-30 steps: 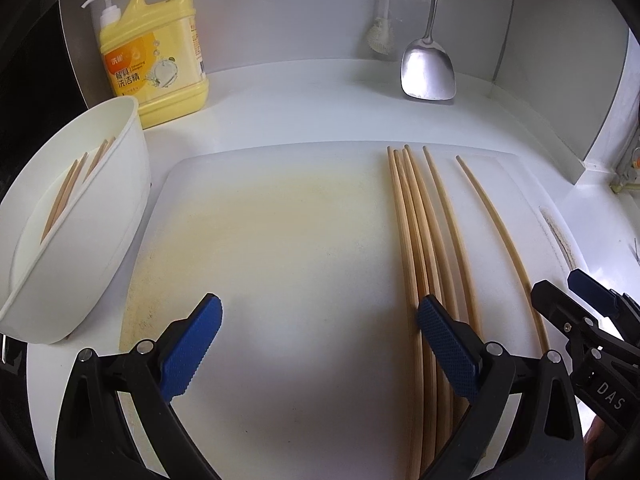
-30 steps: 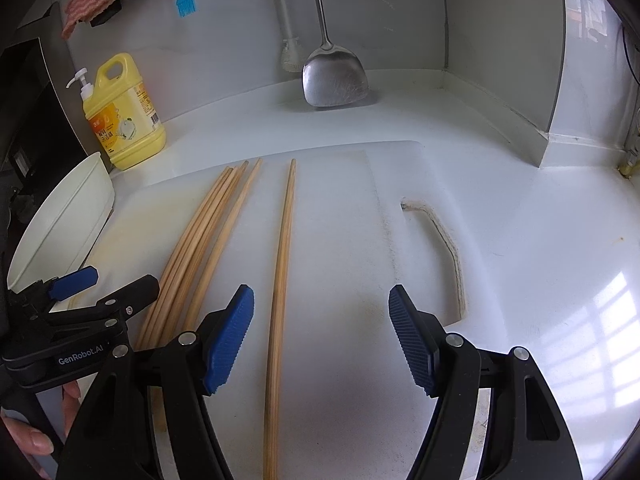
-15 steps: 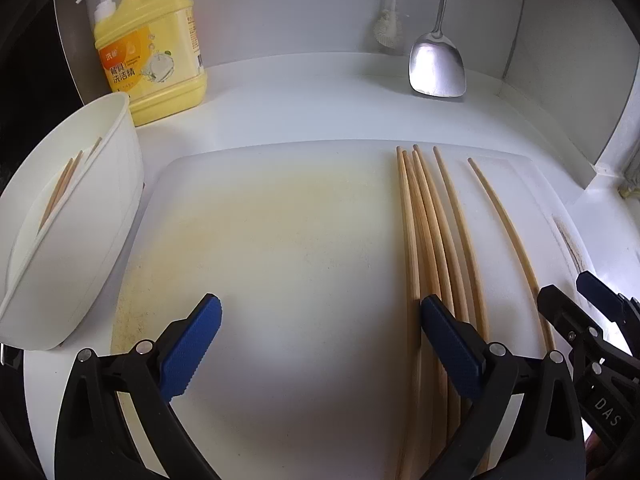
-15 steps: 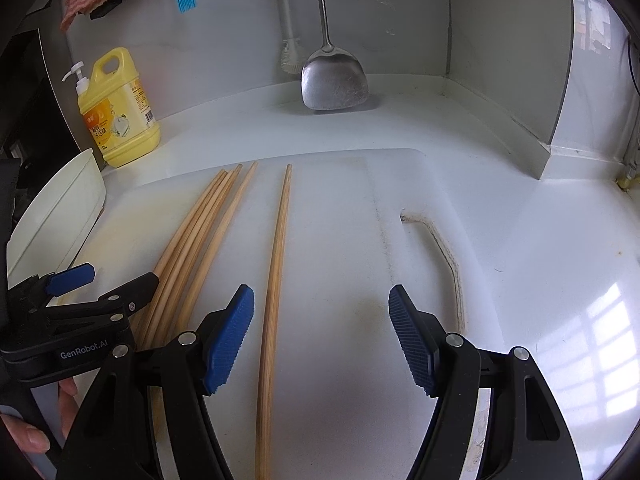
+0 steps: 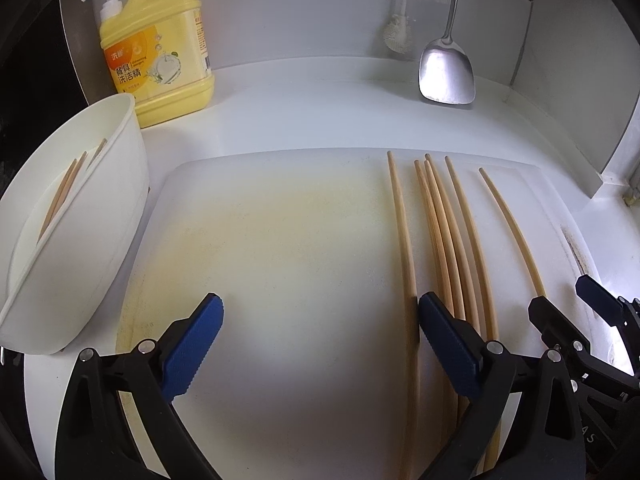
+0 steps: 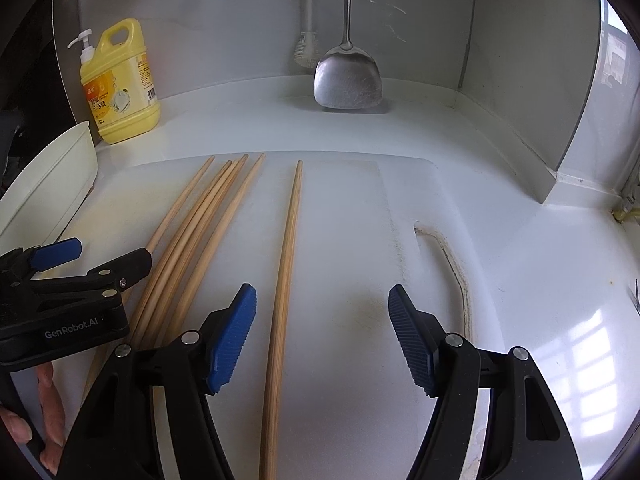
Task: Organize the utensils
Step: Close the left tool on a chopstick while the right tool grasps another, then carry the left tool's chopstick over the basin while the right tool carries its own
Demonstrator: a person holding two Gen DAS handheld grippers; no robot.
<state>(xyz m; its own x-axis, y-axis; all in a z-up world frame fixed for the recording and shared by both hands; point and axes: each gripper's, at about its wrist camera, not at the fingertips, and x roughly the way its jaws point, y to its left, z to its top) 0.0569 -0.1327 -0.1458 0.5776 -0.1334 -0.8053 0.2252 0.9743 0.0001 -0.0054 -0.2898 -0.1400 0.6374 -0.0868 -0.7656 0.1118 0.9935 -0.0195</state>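
Several long wooden chopsticks (image 5: 448, 232) lie side by side on a white cutting board (image 5: 280, 248). One chopstick (image 5: 402, 232) now lies apart on their left, just inside my left gripper's right finger. My left gripper (image 5: 320, 332) is open and empty, low over the board. A single chopstick (image 6: 286, 264) lies apart on the right, between the jaws of my open right gripper (image 6: 322, 328). A white holder (image 5: 76, 216) at the left holds a few chopsticks (image 5: 64, 192).
A yellow dish soap bottle (image 5: 160, 48) stands at the back left. A steel spatula (image 6: 347, 68) hangs against the back wall, beside a white brush (image 5: 398, 28). The board's handle slot (image 6: 452, 264) is at its right end. A wall corner (image 6: 568, 128) rises at the right.
The leftmost chopstick has separated from the bundle and now sits left of my left gripper's right finger. Both grippers stay open; the views shifted slightly.
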